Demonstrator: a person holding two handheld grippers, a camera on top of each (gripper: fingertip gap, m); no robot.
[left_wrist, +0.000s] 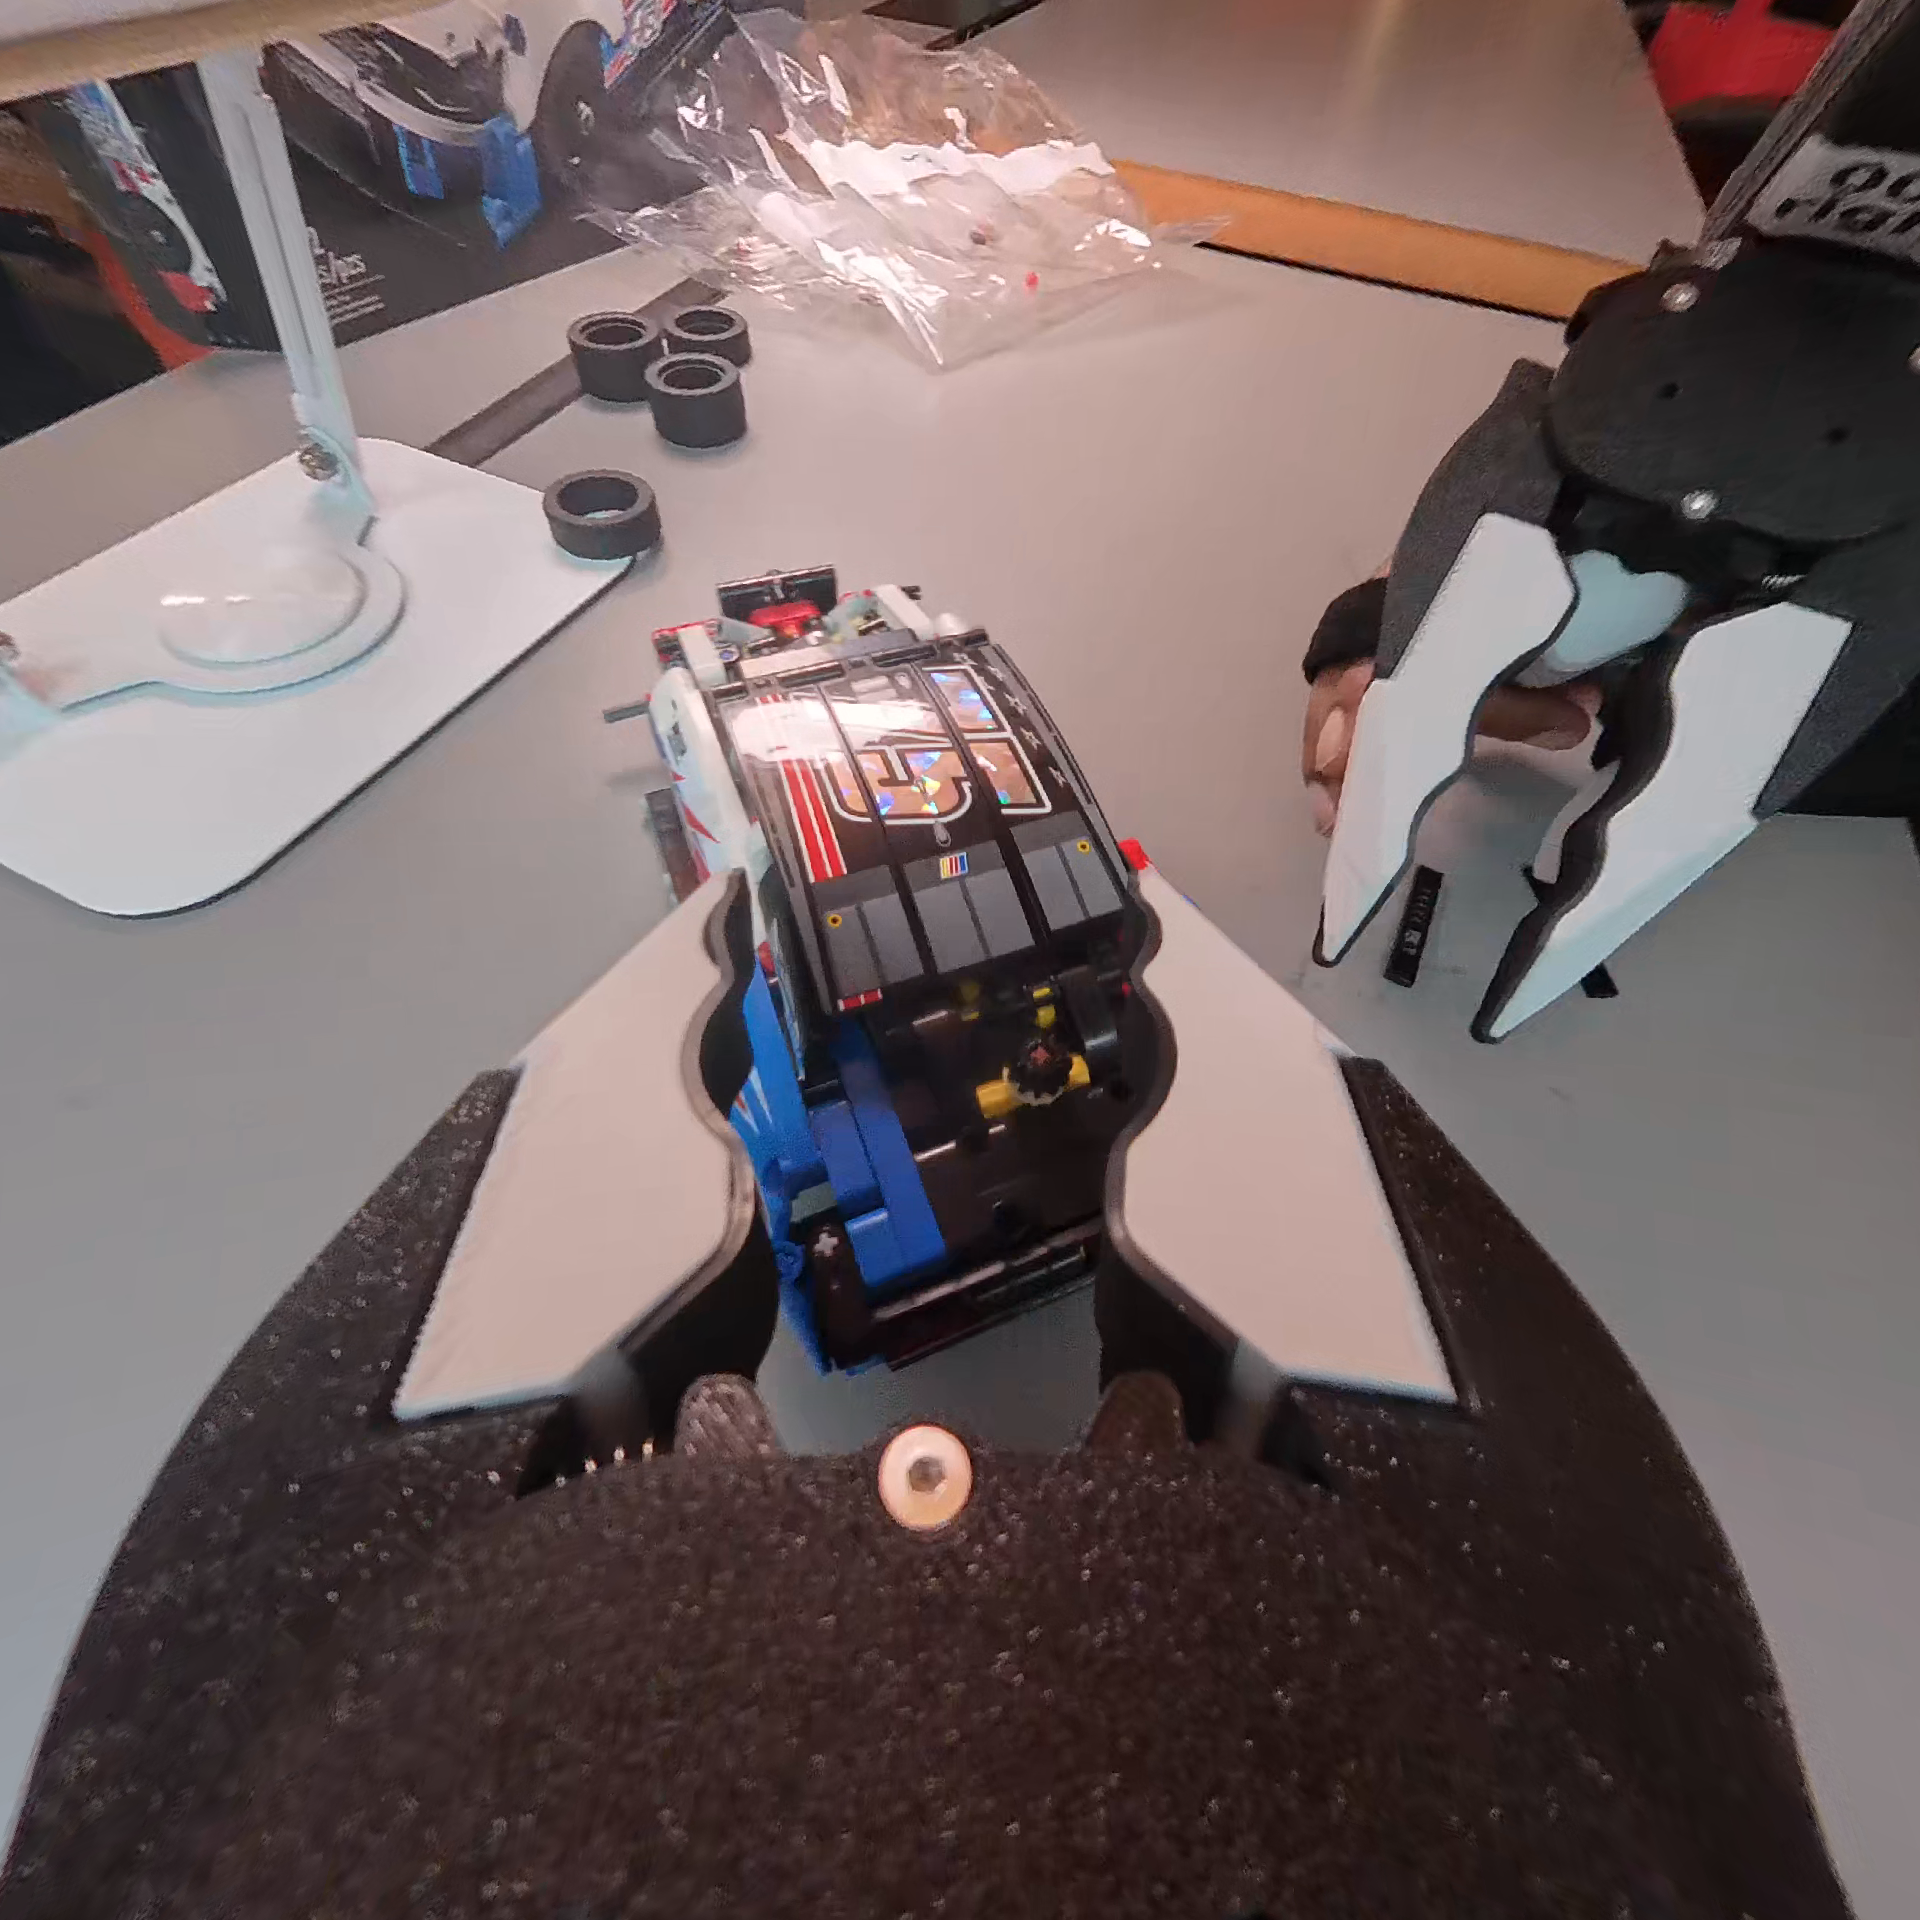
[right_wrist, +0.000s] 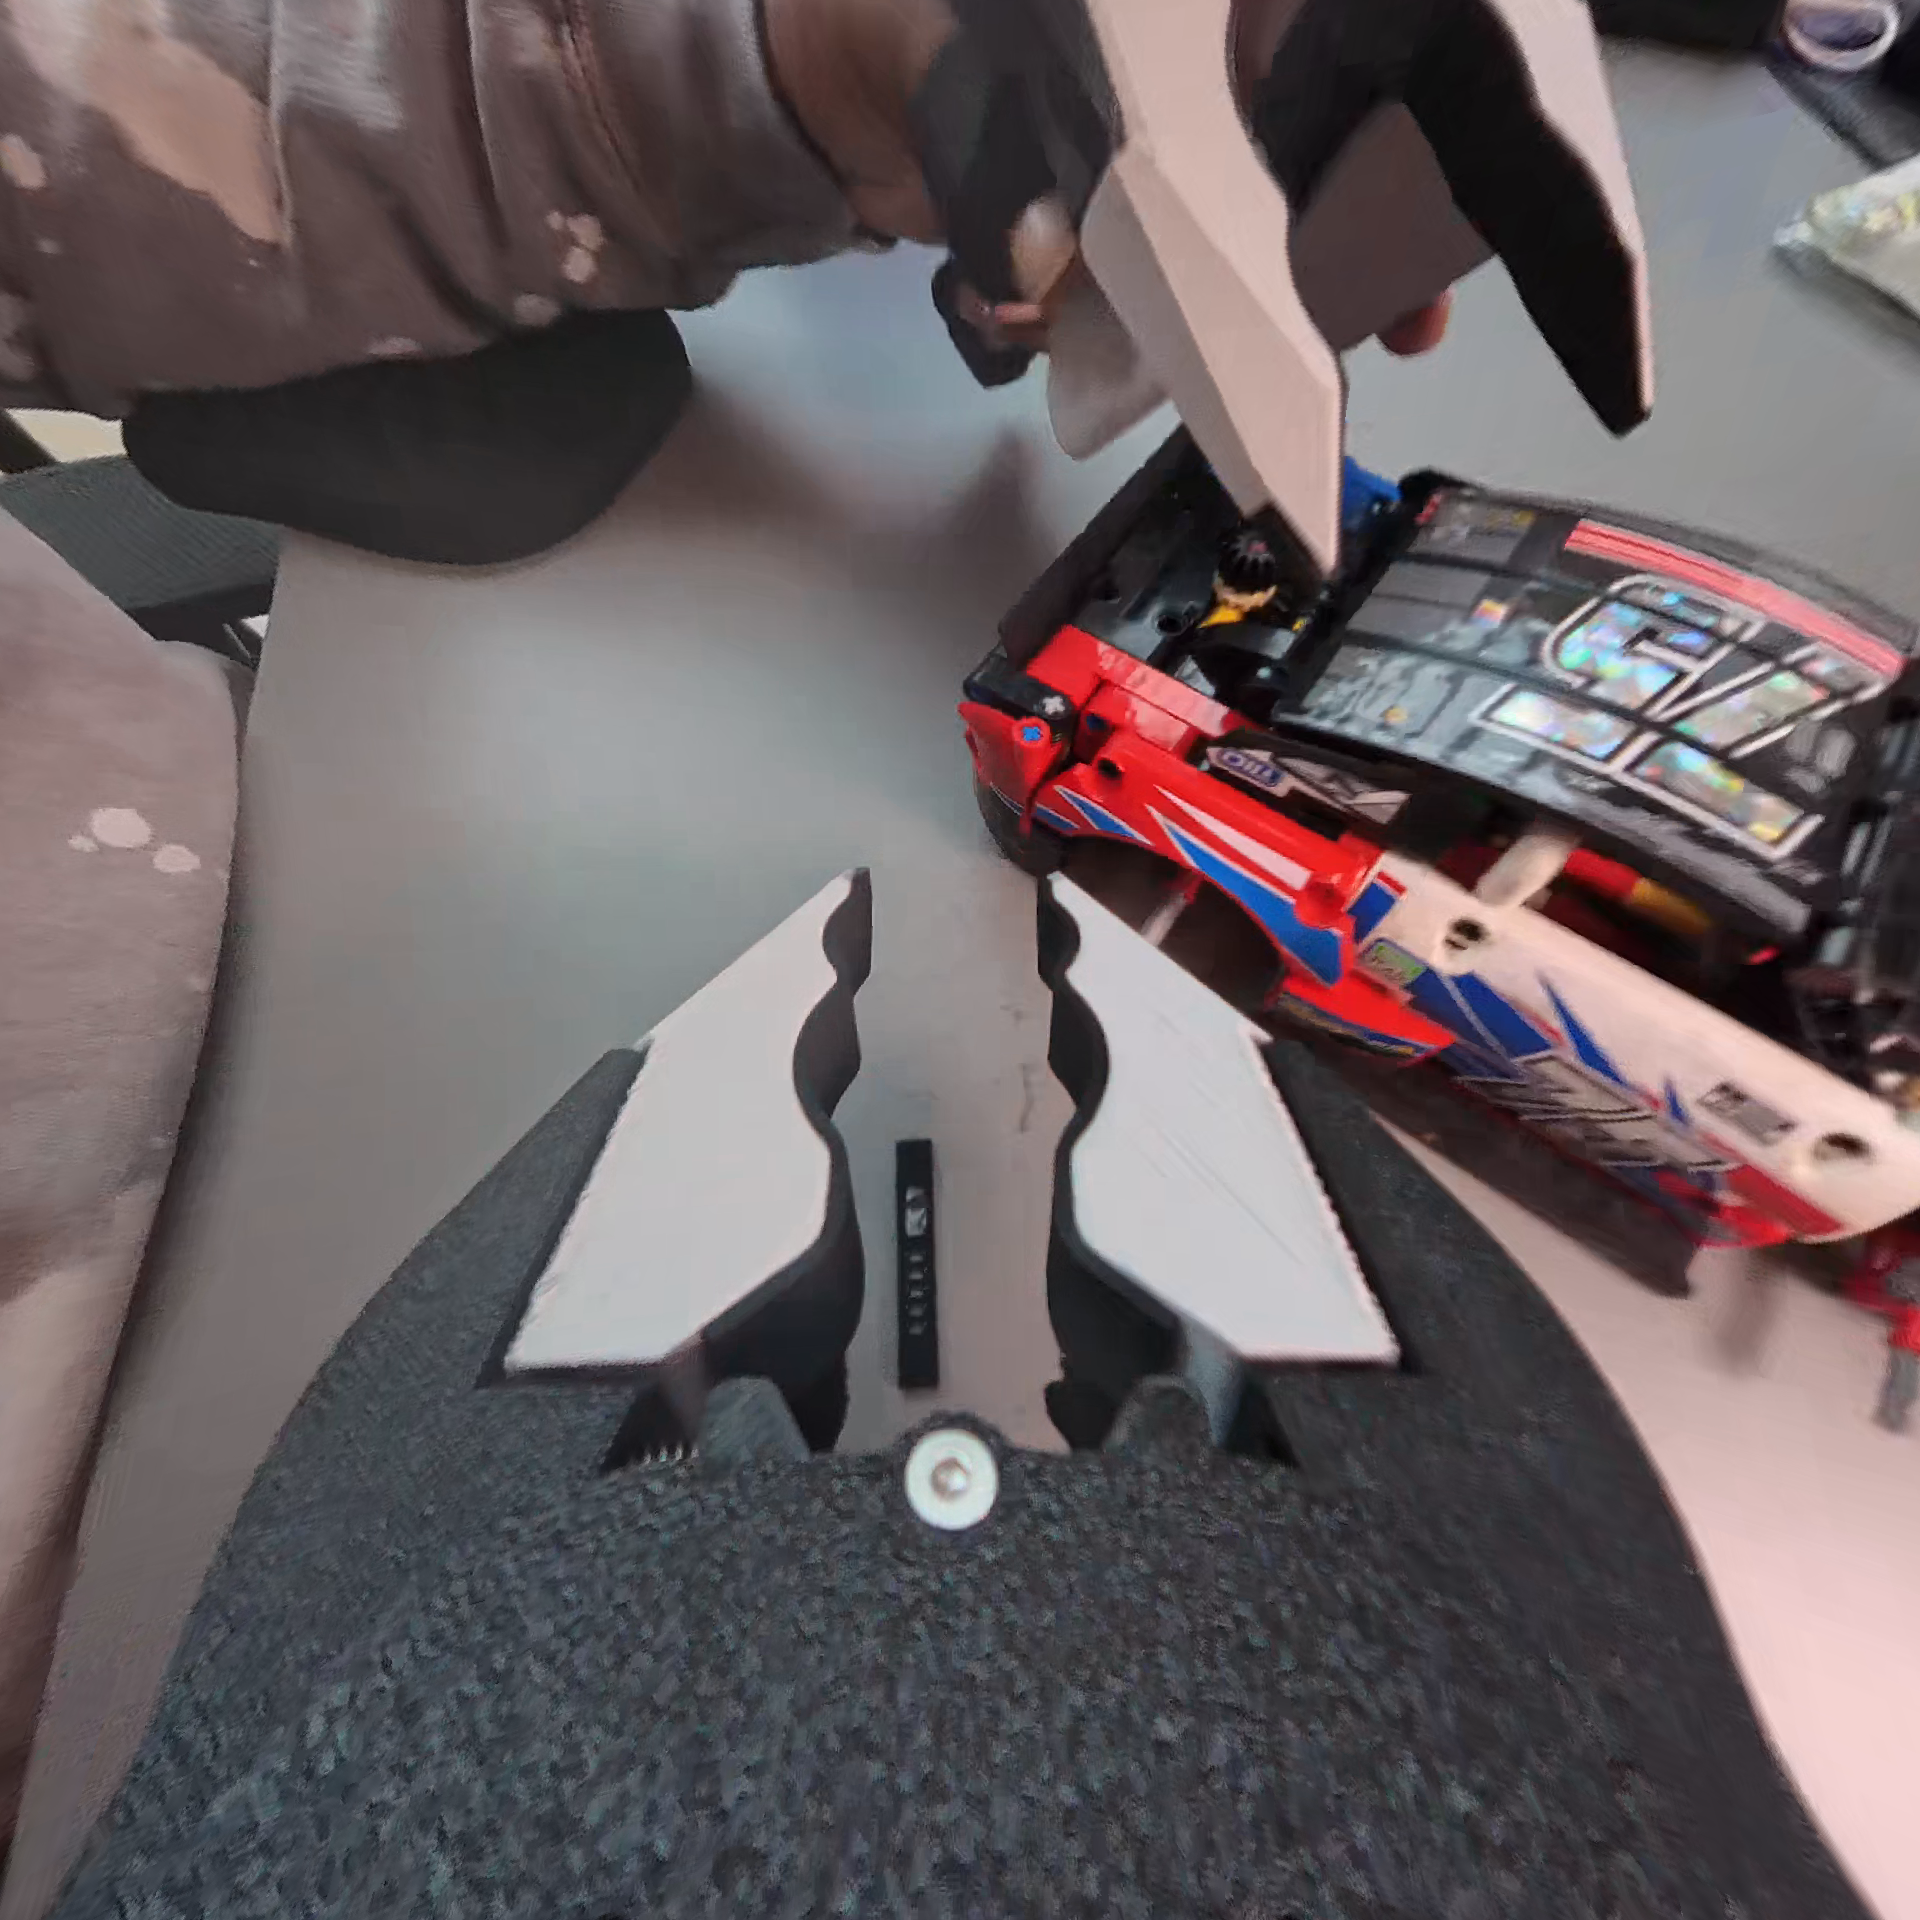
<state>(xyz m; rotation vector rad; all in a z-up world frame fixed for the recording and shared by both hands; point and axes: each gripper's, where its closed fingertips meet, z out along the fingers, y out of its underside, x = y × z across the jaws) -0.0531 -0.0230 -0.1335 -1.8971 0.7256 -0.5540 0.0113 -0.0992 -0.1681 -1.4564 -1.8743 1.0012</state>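
A brick-built race car (left_wrist: 914, 831) with a black roof and red, white and blue sides stands on the grey table (left_wrist: 1039, 488). My left gripper (left_wrist: 940, 904) is open, its fingers astride the car's rear end from above; I cannot tell whether they touch it. In the right wrist view it (right_wrist: 1475, 478) hangs over the car (right_wrist: 1455, 831). My right gripper (right_wrist: 954, 888) is open and empty, low over the table to the car's right. A thin black bar piece (right_wrist: 916, 1262) lies on the table between its fingers. The left wrist view also shows this gripper (left_wrist: 1411, 987) and the bar (left_wrist: 1413, 935).
Several loose black tyres (left_wrist: 665, 364) lie at the back left beside a white stand base (left_wrist: 208, 727) with a clear lens. Crumpled clear plastic bags (left_wrist: 914, 208) and a printed box (left_wrist: 436, 166) lie farther back. A person's sleeve (right_wrist: 364, 177) rests on the table edge.
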